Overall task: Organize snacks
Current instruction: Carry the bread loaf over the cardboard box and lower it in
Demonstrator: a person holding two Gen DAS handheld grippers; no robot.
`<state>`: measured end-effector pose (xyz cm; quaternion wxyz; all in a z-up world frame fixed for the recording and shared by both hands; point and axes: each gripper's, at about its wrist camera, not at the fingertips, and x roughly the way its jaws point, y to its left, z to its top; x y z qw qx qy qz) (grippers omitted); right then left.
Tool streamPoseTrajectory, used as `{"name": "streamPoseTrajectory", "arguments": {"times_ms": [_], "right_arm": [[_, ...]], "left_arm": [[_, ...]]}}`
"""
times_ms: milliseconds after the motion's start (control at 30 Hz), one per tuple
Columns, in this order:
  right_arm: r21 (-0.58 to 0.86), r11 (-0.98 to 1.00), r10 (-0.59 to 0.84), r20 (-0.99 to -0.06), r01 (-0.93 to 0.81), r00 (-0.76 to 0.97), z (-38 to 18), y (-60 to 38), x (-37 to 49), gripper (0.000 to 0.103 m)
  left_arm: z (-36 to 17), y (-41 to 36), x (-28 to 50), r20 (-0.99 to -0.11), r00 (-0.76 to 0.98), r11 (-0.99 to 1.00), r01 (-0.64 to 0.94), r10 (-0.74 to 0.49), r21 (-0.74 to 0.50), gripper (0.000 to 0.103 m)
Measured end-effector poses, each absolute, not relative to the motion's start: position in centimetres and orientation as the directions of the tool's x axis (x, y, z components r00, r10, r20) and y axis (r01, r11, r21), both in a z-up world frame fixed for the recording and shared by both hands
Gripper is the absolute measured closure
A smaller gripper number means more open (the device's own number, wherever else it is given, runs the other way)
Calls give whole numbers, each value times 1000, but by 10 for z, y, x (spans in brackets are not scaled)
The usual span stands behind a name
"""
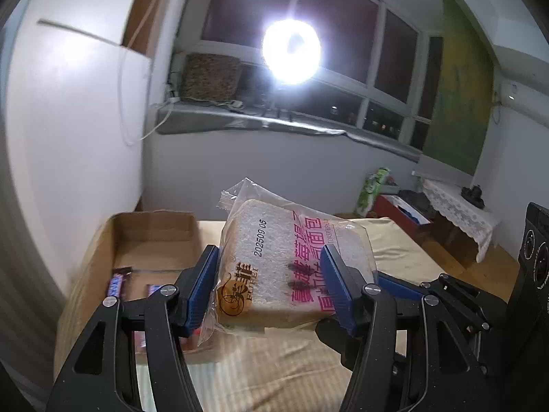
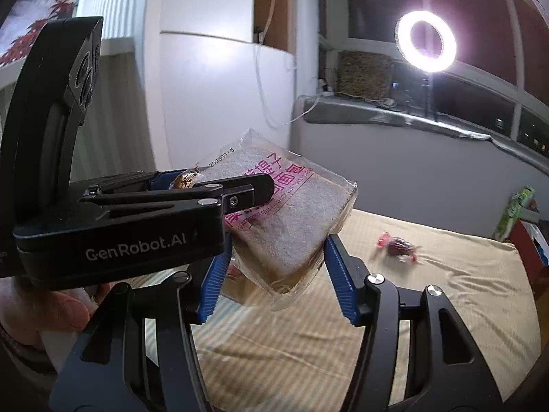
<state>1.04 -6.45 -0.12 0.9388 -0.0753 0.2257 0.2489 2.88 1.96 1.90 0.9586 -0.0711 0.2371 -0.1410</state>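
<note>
Holding bagged toast bread (image 1: 288, 267) aloft between both our grippers, above cloth-covered table (image 2: 446, 309). Left gripper (image 1: 271, 285) jaws pinch pack across its sides, blue pads (image 1: 338, 288) pressed into wrapper. Right gripper (image 2: 274, 267) jaws clamp pack's lower corner; its blue pads (image 2: 338, 274) touch wrapper edges. Open cardboard box (image 1: 154, 237) sits just left of pack on table; we see two wrapped bars (image 1: 118, 283) inside. Red-wrapped candy (image 2: 398, 244) lies on cloth, well apart to right. Ring light (image 2: 425, 42) glares at window.
</note>
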Motion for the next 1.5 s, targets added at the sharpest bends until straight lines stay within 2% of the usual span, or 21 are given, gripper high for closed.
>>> {"name": "streamPoseTrajectory", "arguments": {"times_ms": [500,967,1200,1433,1467,1500], "right_arm": [[-31,765,561,-457,-643,690,-6,3,24,44],[-26,749,578,-461,-662,673,-9,19,47,44],[12,753,566,-523,-658,637,-40,27,89,44],[41,770,529,-600,-637,600,-81,25,120,44],[49,772,529,-603,-634,597,-83,22,121,44],[48,776,525,-602,-629,602,-84,20,121,44]], "left_arm": [[17,97,16,-441,887,976,50,-141,-211,43],[25,113,27,-430,897,982,19,-99,-187,43],[2,122,60,-475,874,981,9,-102,-193,44],[-39,128,96,-558,823,977,-13,-109,-211,43],[-44,128,100,-571,815,978,-27,-98,-206,39],[-49,129,101,-580,810,979,-43,-82,-198,31]]}}
